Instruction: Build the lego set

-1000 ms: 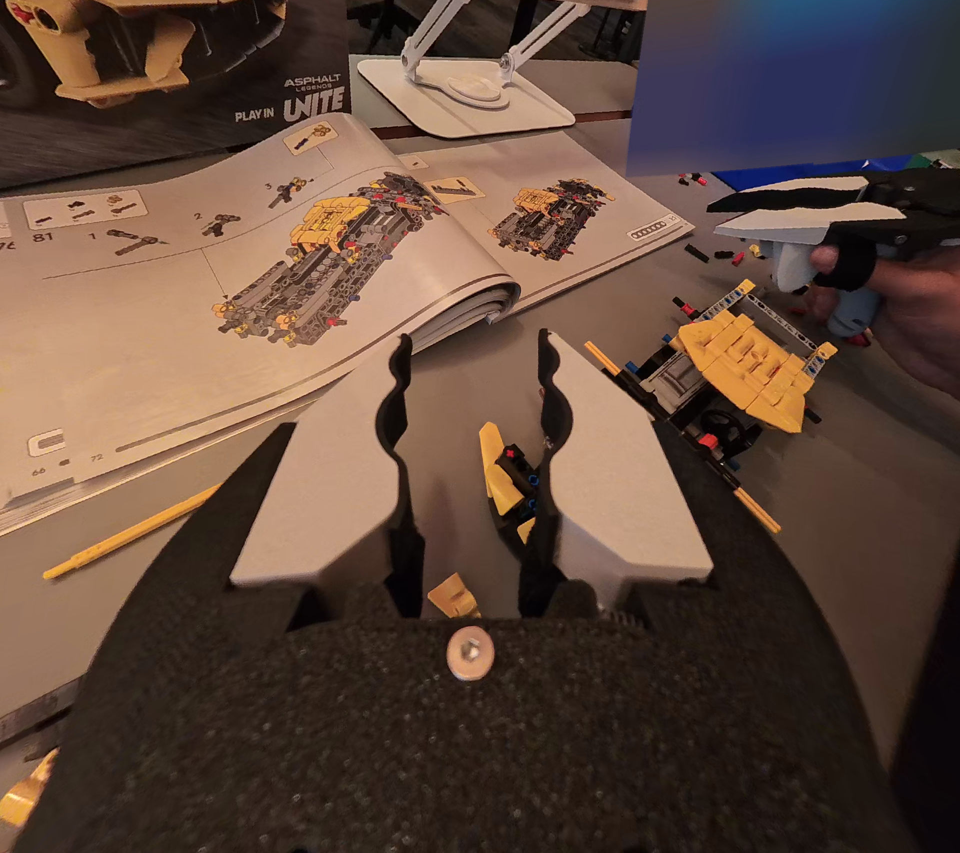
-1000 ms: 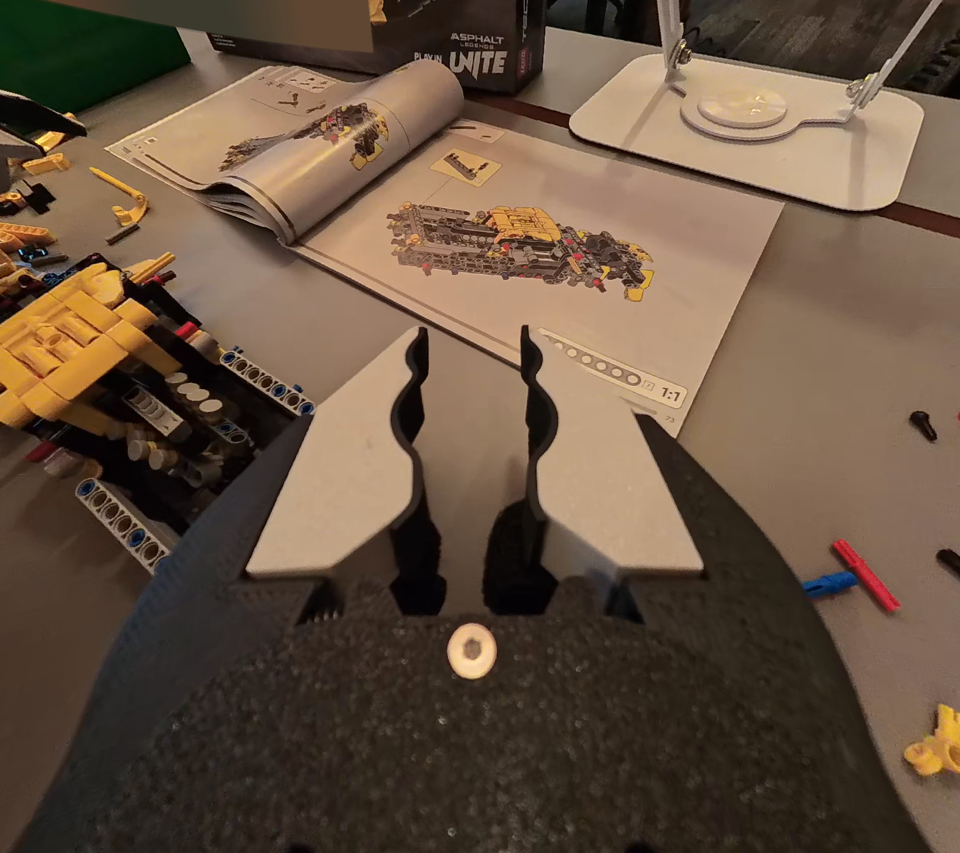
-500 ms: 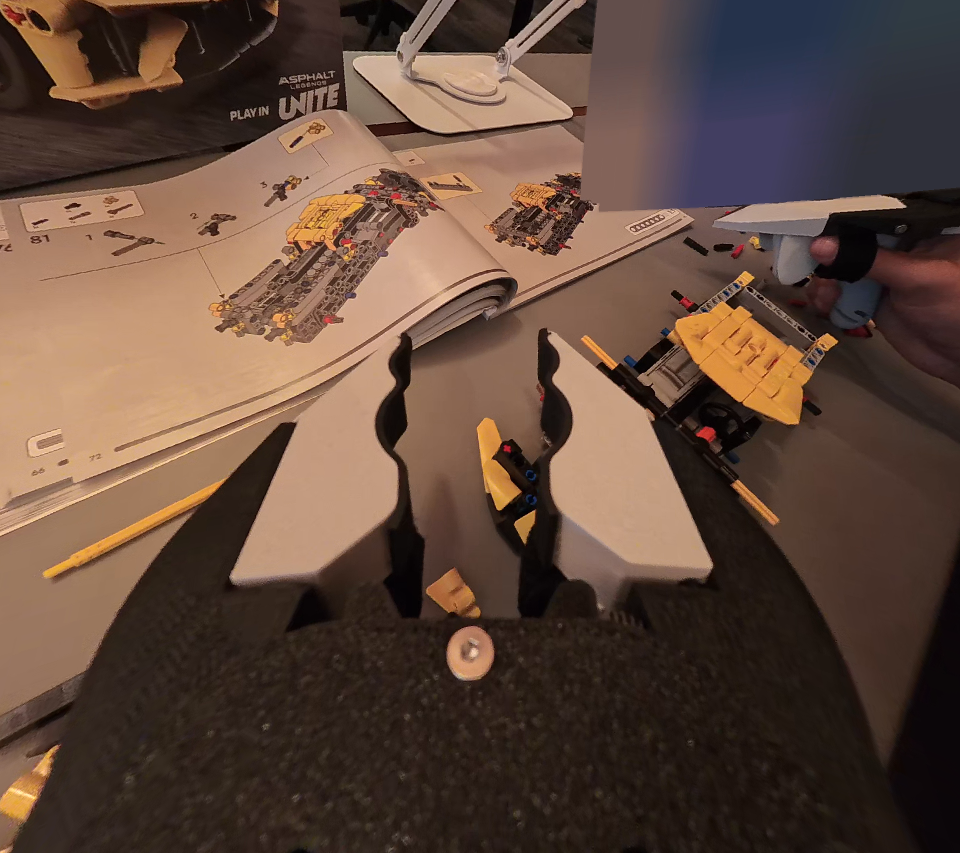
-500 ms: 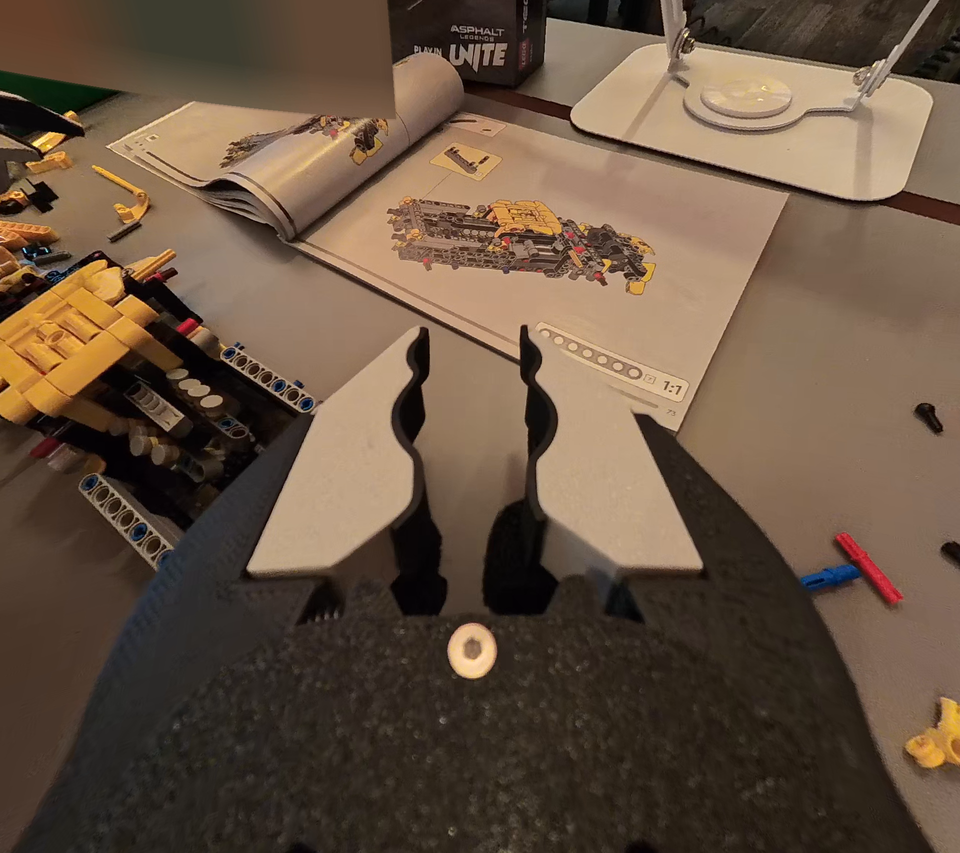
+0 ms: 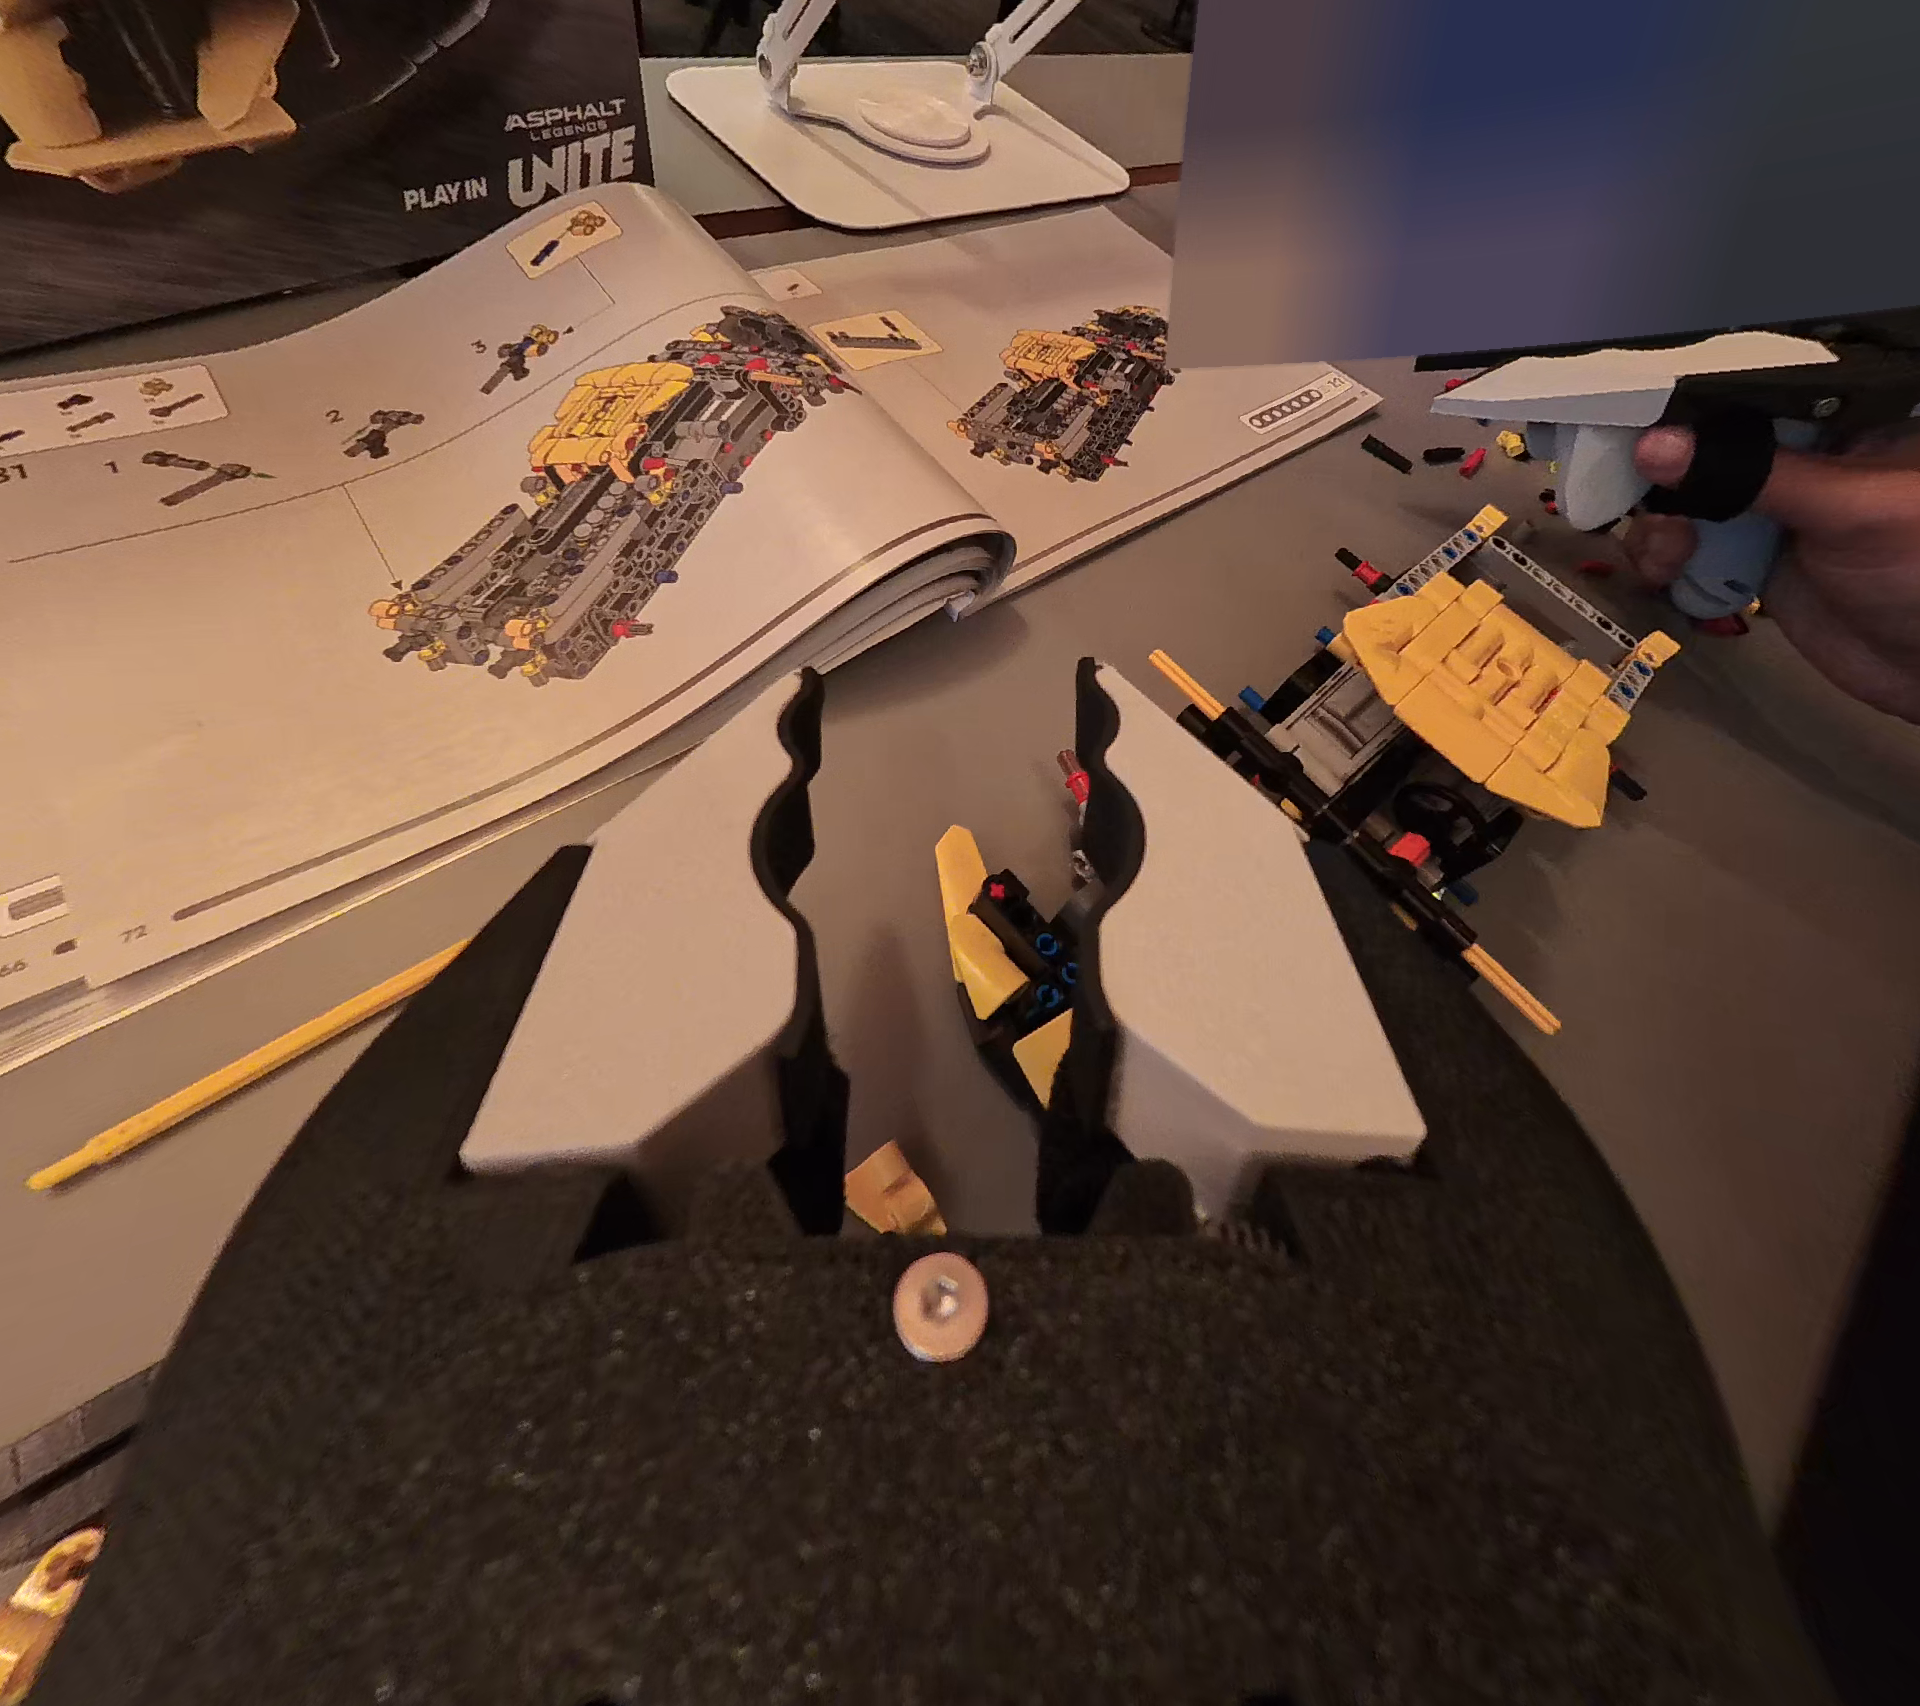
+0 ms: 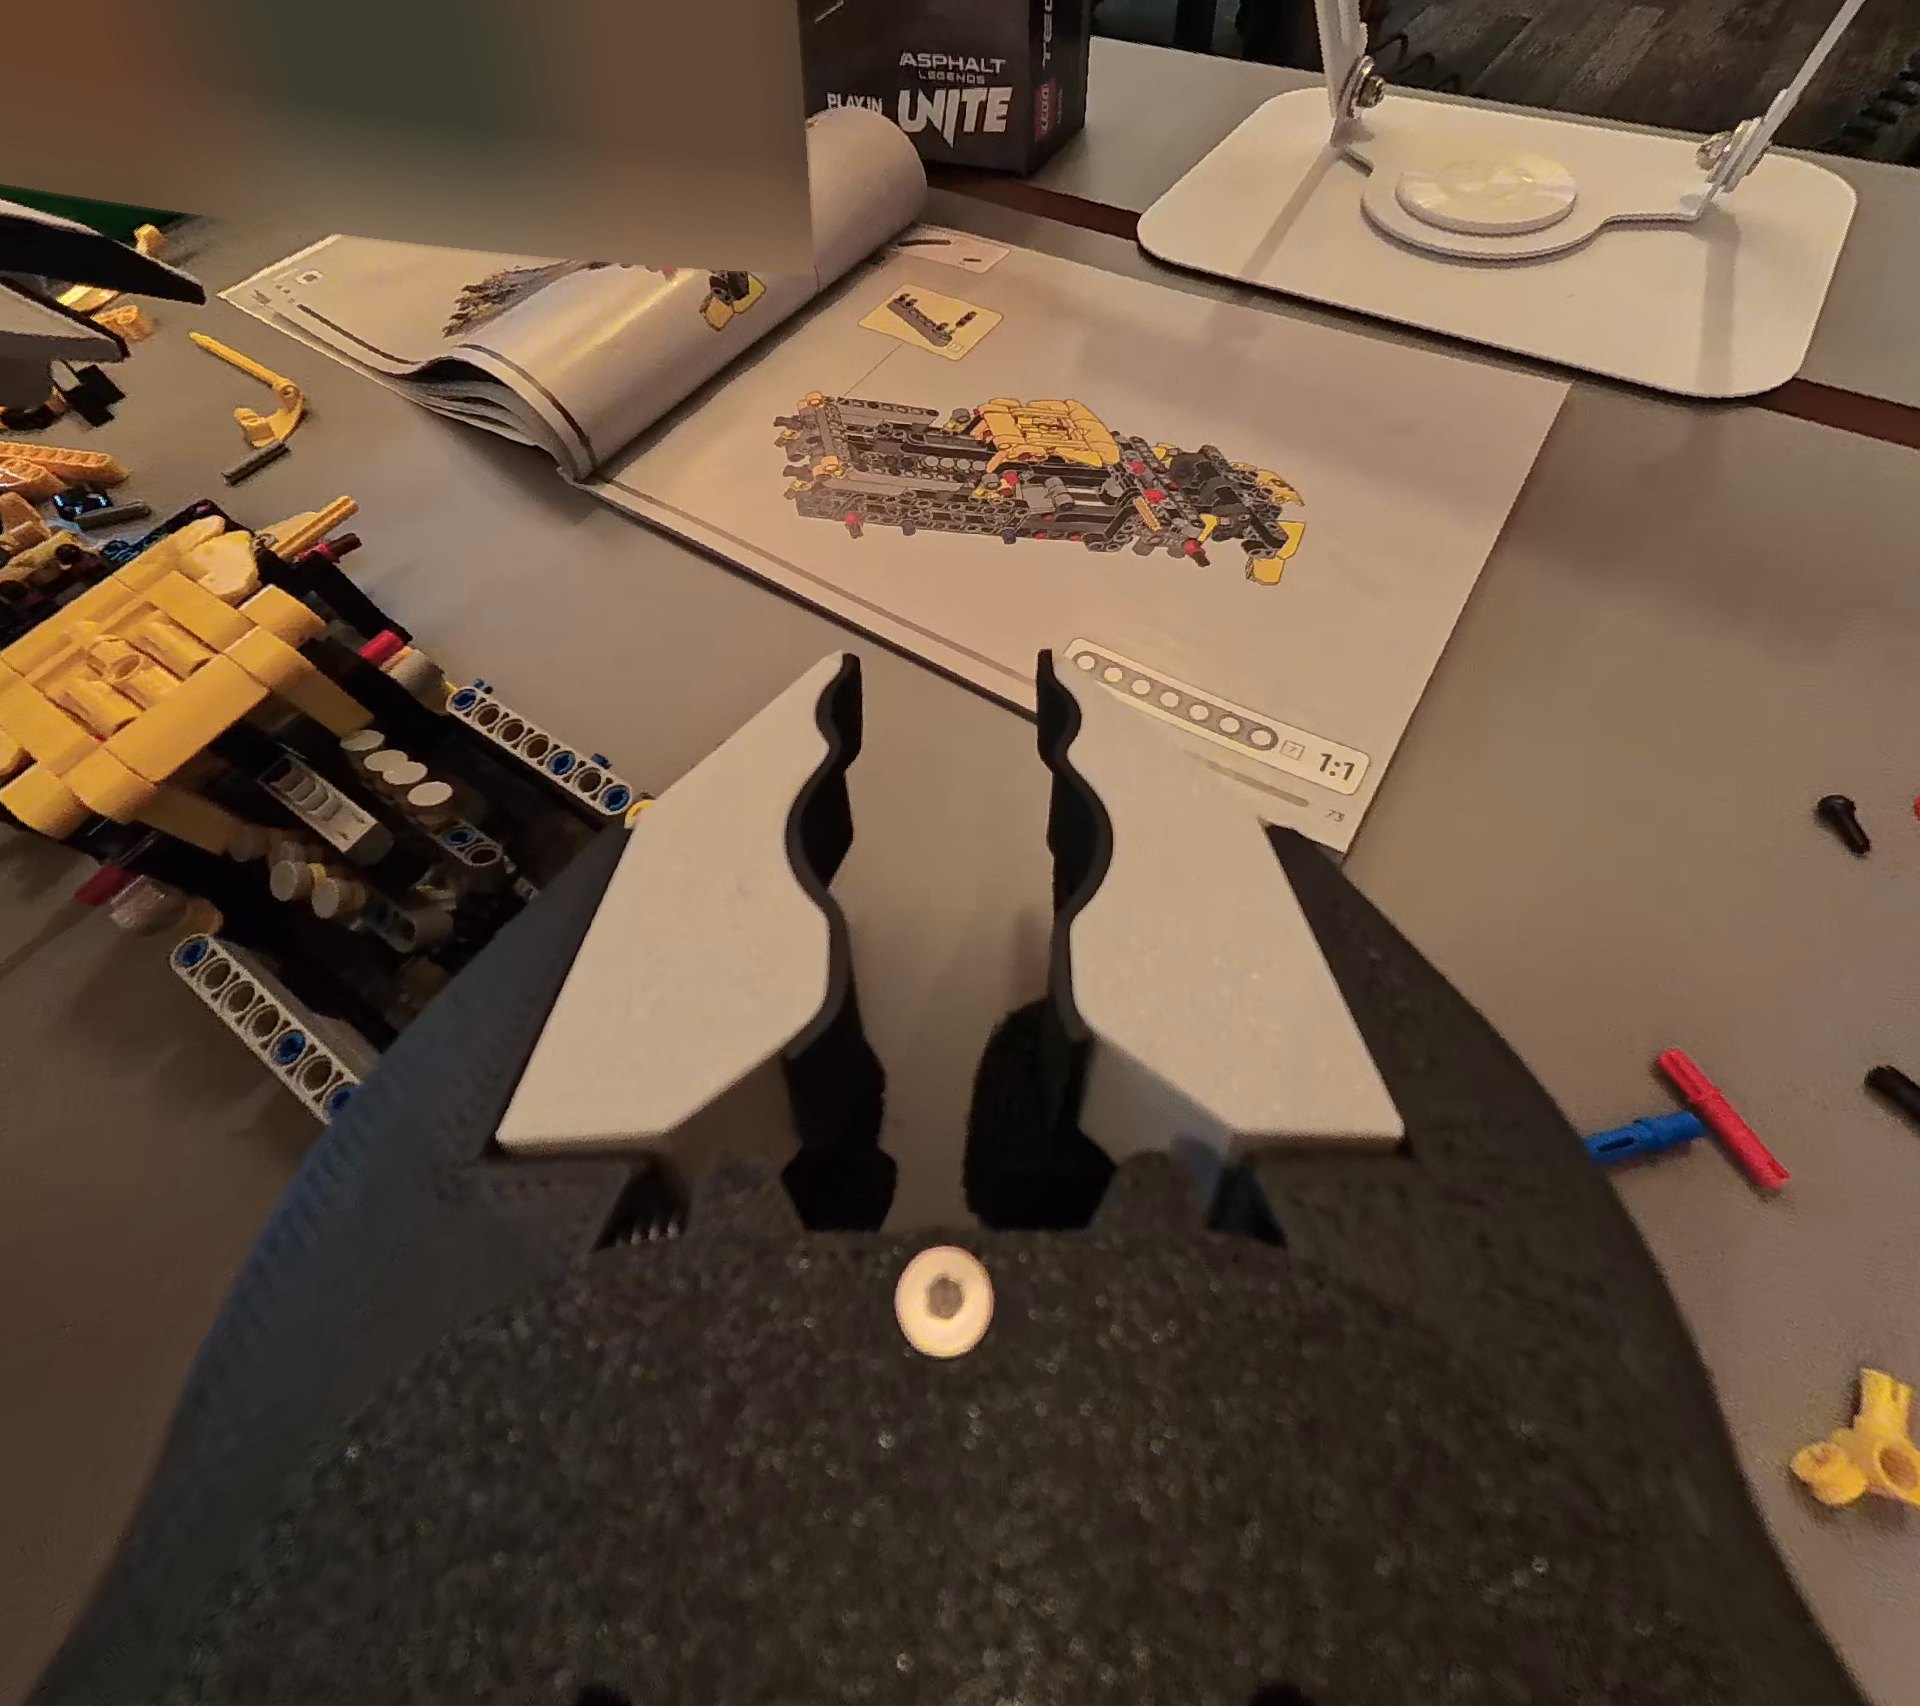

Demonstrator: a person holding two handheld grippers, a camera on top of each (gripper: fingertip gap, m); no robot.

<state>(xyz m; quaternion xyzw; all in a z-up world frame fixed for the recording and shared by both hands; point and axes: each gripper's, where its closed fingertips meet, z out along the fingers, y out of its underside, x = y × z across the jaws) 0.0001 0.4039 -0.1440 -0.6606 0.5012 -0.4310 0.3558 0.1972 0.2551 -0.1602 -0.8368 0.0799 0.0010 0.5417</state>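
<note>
My left gripper (image 5: 940, 690) is open, low over the grey table. A small yellow-and-black sub-assembly (image 5: 997, 929) lies on the table between its fingers, close against the right finger (image 5: 1226, 929); I cannot tell if they touch. A small yellow piece (image 5: 894, 1194) lies near the jaw base. The partly built yellow-and-black car (image 5: 1455, 721) sits to the right and also shows in the right wrist view (image 6: 156, 690). My right gripper (image 6: 945, 669) is open and empty, over the corner of the open instruction booklet (image 6: 1039, 513). A hand holds it beyond the car in the left wrist view (image 5: 1621, 383).
The set's box (image 5: 312, 46) and a white stand (image 6: 1507, 254) stand at the back. A long yellow axle (image 5: 239, 1074) lies left of my left gripper. Loose red (image 6: 1720, 1116), blue (image 6: 1642, 1137) and black (image 6: 1844, 820) pins and a yellow connector (image 6: 1860, 1448) lie at the right. About 25 cm separates my left fingertips from my right. Between my left fingertips and the small yellow piece (image 5: 894, 1194) there is roughly 10 cm.
Almost nothing: both grippers stay open and have only drifted slightly. In the left wrist view the right gripper has turned a little, so its two fingers now overlap.
</note>
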